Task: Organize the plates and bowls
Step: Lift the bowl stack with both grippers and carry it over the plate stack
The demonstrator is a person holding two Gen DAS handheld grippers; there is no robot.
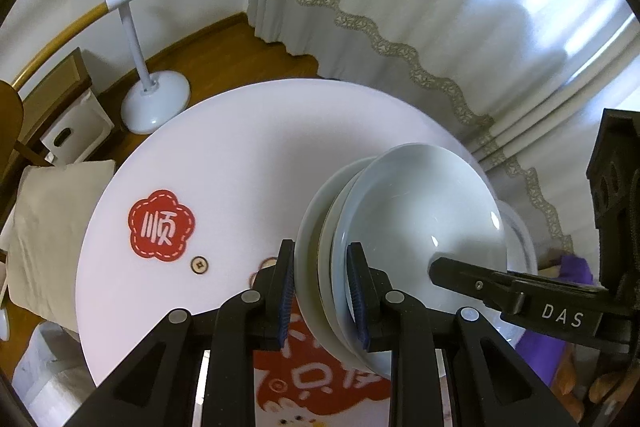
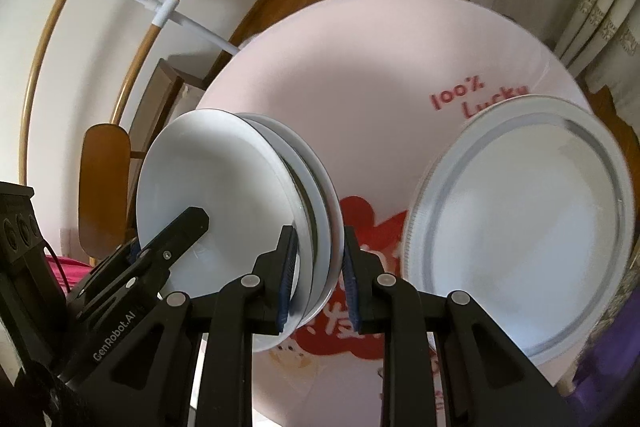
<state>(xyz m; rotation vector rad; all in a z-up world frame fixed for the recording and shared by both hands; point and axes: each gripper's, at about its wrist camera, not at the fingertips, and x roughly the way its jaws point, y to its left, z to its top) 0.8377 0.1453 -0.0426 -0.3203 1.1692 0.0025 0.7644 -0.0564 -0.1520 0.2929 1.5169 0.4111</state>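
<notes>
I have both grippers clamped on the same stack of white plates [image 1: 404,227], each from an opposite rim. My left gripper [image 1: 322,291] pinches the stack's near edge between its blue pads, and my right gripper [image 2: 318,279] does the same on the far side; in each view the other gripper's black finger lies across the plate face. The stack sits tilted on edge above the round pink table [image 1: 224,147], clear of its top as far as I can see.

Just beside the stack, to the right in my right view, a large clear plate [image 2: 520,219] with a ridged rim rests on the table, partly covering the red "100% Lucky" lettering [image 2: 476,99]. That plate is the closest thing crowding the stack. A red flower sticker [image 1: 161,225] lies on the tabletop to the left, well apart from the plates.

Beyond the table I see a white floor stand [image 1: 156,103], lace-trimmed curtains [image 1: 420,7], a wooden chair back [image 2: 104,187] and a cushion [image 1: 52,219].
</notes>
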